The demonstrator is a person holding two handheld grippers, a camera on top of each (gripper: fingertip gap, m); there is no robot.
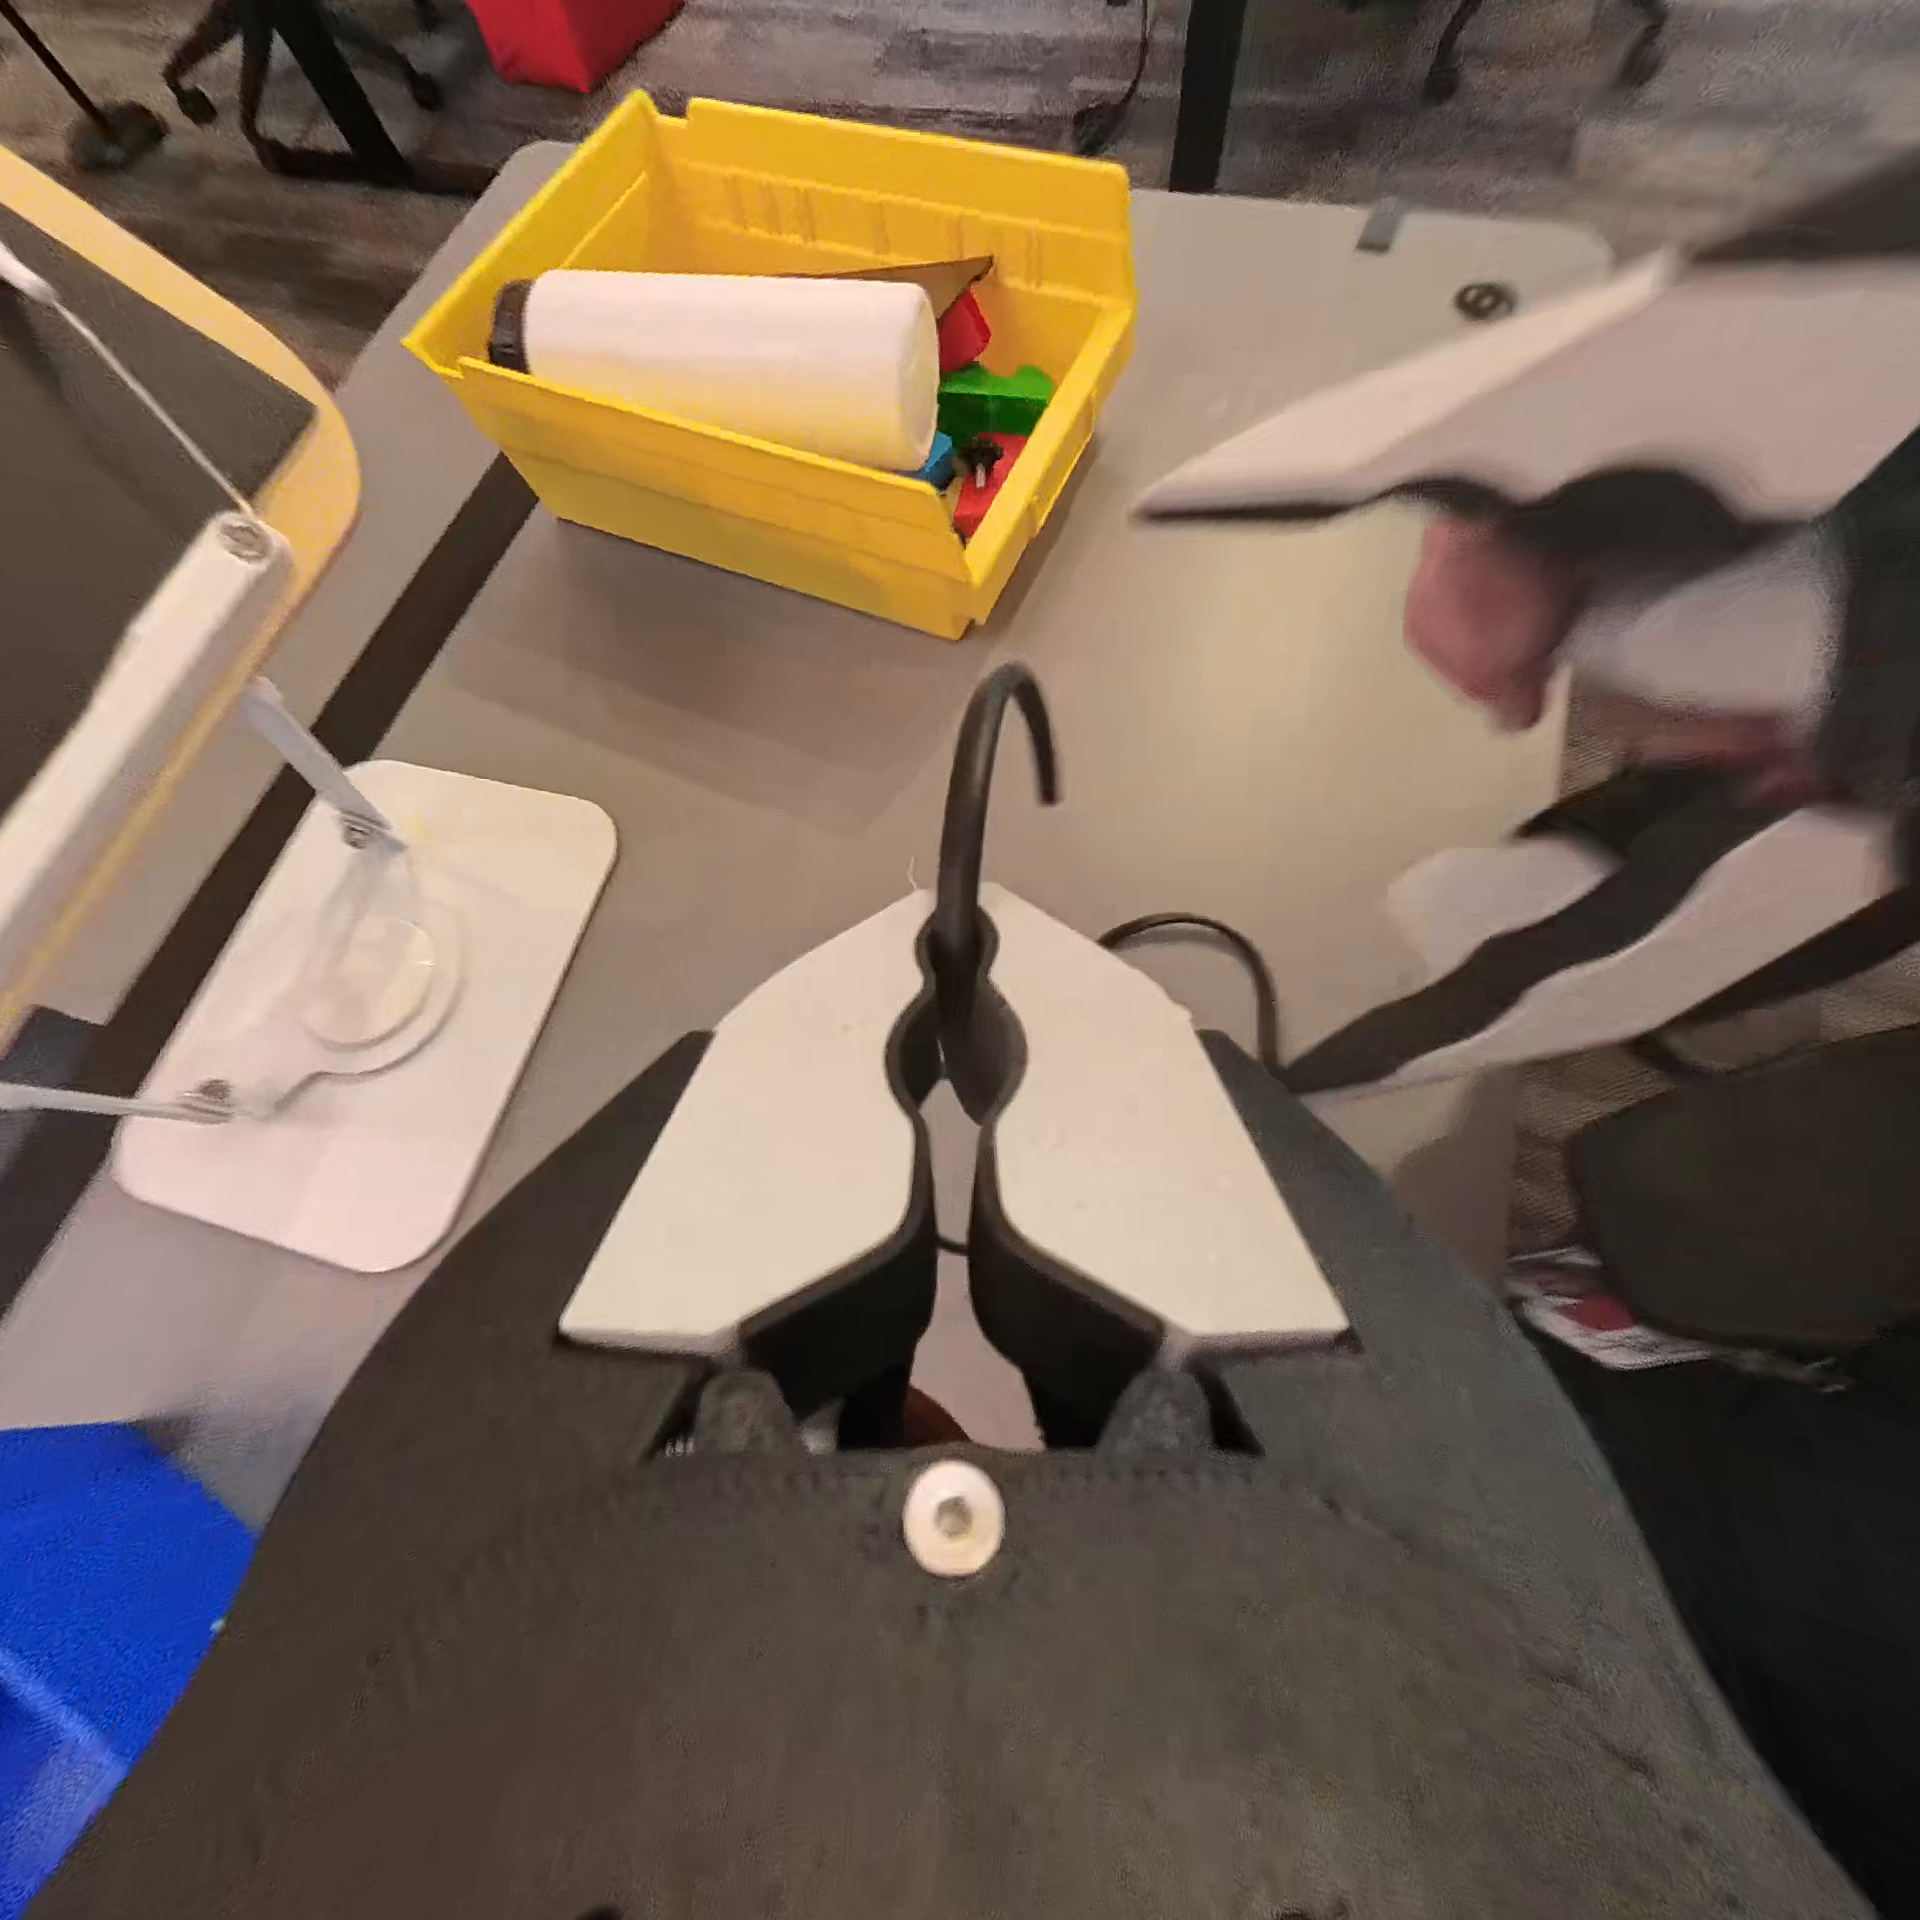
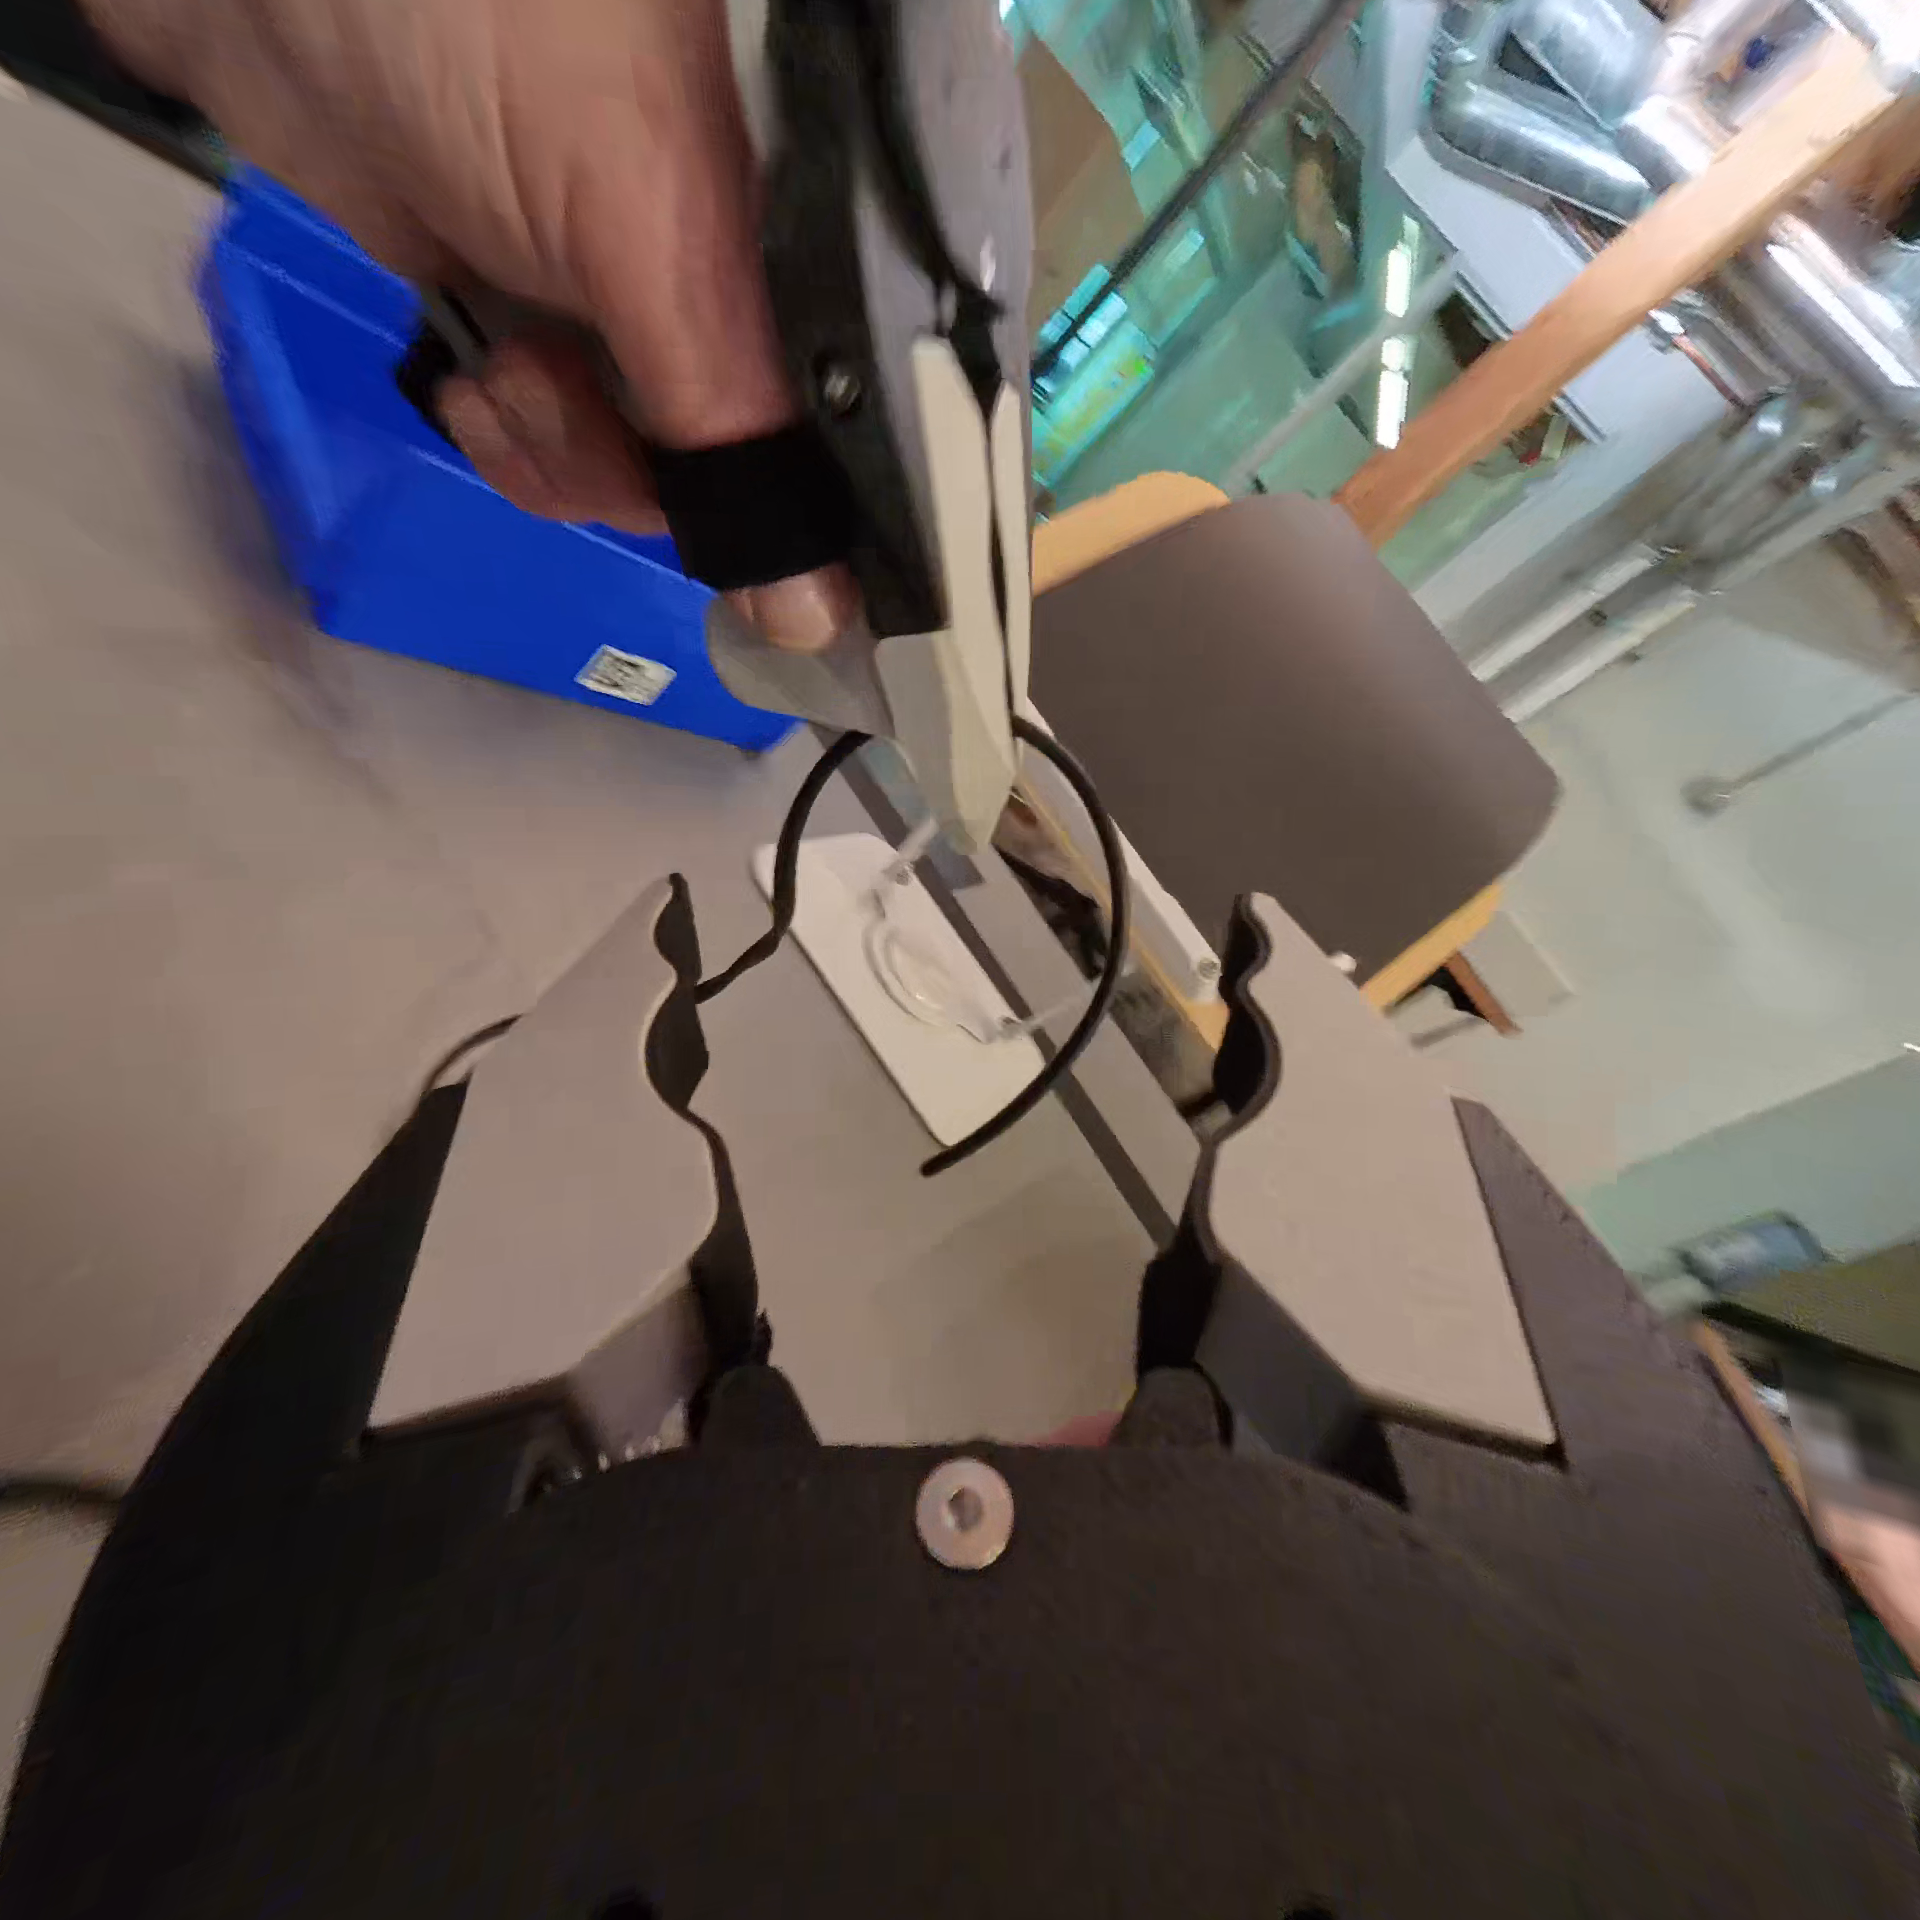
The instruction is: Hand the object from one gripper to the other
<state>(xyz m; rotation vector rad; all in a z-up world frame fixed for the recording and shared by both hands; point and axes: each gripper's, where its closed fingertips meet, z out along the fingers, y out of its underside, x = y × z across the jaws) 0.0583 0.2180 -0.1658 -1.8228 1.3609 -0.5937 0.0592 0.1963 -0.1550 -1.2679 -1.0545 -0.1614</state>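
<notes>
Nearest the left wrist camera, the left gripper (image 1: 956, 925) has its two grey fingers pressed together on a thin black curved wire (image 1: 987, 748), a hook-like loop pinched in the notch near the fingertips. One end of the wire arches up and over ahead of the tips; another stretch curls off to the right behind the right-hand finger. In the right wrist view this same gripper (image 2: 971, 821) comes down from above, held by a hand (image 2: 499, 208) with a black strap over one finger, and the wire (image 2: 1112, 914) hangs from its tips as an open ring, its free end pointing toward the camera.

The right gripper (image 2: 961, 925) is spread wide, nothing between its fingers. The wire ring lies ahead of and between those open fingertips; its left side passes just beside the left fingertip, and whether it touches cannot be told. In the left wrist view the right gripper (image 1: 1351, 727) shows blurred at the right, fingers parted.

On the grey table (image 1: 727, 707), a yellow bin (image 1: 727, 540) sits near the far edge, holding a white cylinder (image 1: 727, 358) and small red, green and blue pieces. A white base plate (image 1: 343, 1143) with a clear stand lies by the left edge, and a blue bin (image 1: 94, 1621) sits at the near left corner. A dark chair (image 2: 1278, 727) stands beyond the table.
</notes>
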